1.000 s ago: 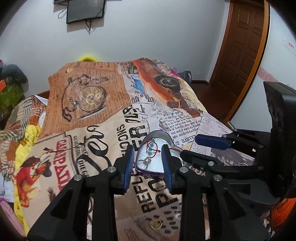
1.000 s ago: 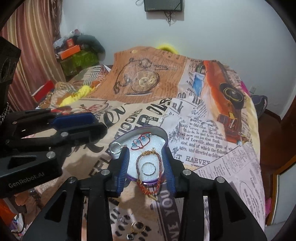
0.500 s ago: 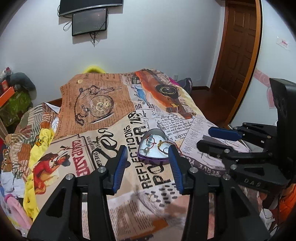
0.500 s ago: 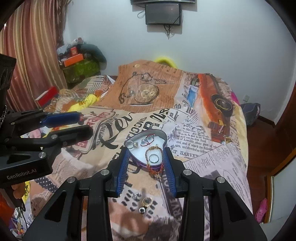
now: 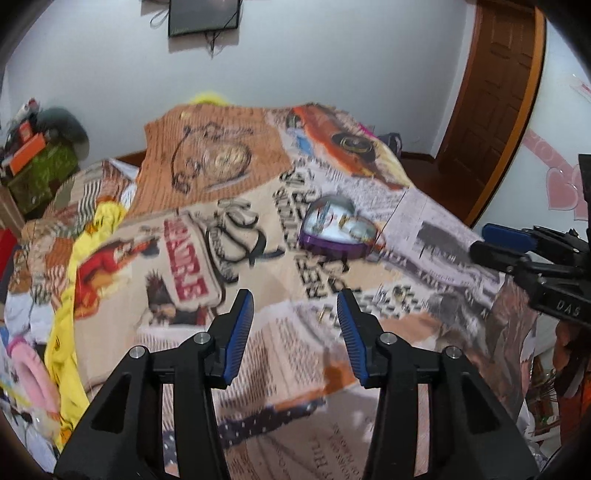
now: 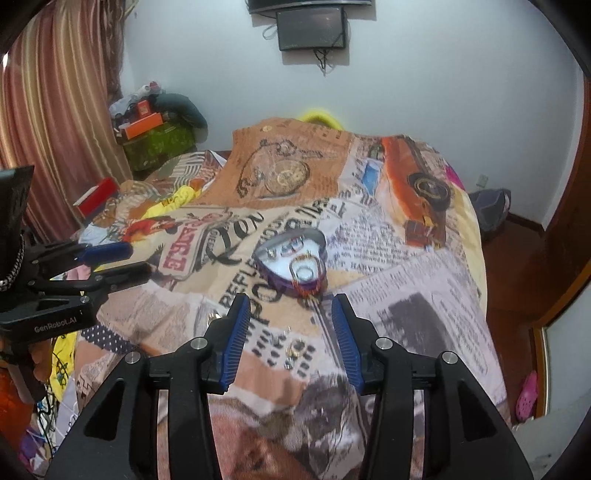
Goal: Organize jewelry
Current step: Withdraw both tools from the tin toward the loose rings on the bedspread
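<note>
Right wrist view, both hand-held grippers wide and empty, left hand-held gripper point(image 6: 122, 262), right hand-held gripper point(image 6: 290, 330), loose rings point(image 6: 295, 350) on bedspread point(image 6: 424, 314) before heart-shaped tray point(image 6: 291, 258).

Left wrist view: looks forward between the left gripper point(image 5: 295, 299) fingers, down onto the printed bedspread point(image 5: 258, 155), toward the far wall; blurred.
Right wrist view: looks forward between the right gripper point(image 6: 291, 304) fingers, from above the bed's near end.
Nearness: both well back from the heart-shaped box point(image 5: 338, 230).
Shared: bedspread, box point(image 6: 293, 260), wall screen point(image 6: 312, 27); each shows the other gripper at its edge.
</note>
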Demonstrator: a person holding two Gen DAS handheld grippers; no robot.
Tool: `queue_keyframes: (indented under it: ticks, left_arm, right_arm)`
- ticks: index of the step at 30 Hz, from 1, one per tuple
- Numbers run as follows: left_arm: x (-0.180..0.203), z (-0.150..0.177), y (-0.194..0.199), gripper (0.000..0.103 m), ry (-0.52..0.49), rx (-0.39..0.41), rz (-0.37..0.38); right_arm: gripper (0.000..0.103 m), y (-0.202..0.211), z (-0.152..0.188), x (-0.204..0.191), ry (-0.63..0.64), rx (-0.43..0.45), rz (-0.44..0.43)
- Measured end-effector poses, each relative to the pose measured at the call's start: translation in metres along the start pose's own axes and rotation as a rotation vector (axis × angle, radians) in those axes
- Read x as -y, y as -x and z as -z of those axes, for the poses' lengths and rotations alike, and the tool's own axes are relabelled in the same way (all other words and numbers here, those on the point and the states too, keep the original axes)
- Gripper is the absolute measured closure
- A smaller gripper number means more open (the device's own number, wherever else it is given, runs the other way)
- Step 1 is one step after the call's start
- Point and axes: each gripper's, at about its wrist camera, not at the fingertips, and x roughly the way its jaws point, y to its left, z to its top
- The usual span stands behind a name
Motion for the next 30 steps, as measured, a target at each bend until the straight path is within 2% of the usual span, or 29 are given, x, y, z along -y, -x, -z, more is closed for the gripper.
queue_keyframes:
  ticks: [8,17,24,30]
  left_arm:
    - [0.006,0.028,-0.023,0.057,-0.016,-0.073,0.007]
    - [0.020,0.037,-0.054,0.057,-0.040,-0.134,0.046]
    - [0.022,0.031,-0.072,0.057,-0.039,-0.154,0.091]
    - [0.025,0.027,-0.086,0.057,-0.047,-0.161,0.085]
  right_arm:
    - [0.061,-0.014,0.027,0.015,-0.049,-0.076,0.019]
    - [0.061,-0.046,0.054,0.016,-0.067,-0.193,-0.002]
    - [0.061,-0.057,0.057,0.005,-0.030,-0.203,-0.030]
    - [0.061,-0.070,0.057,0.002,-0.009,-0.213,-0.038]
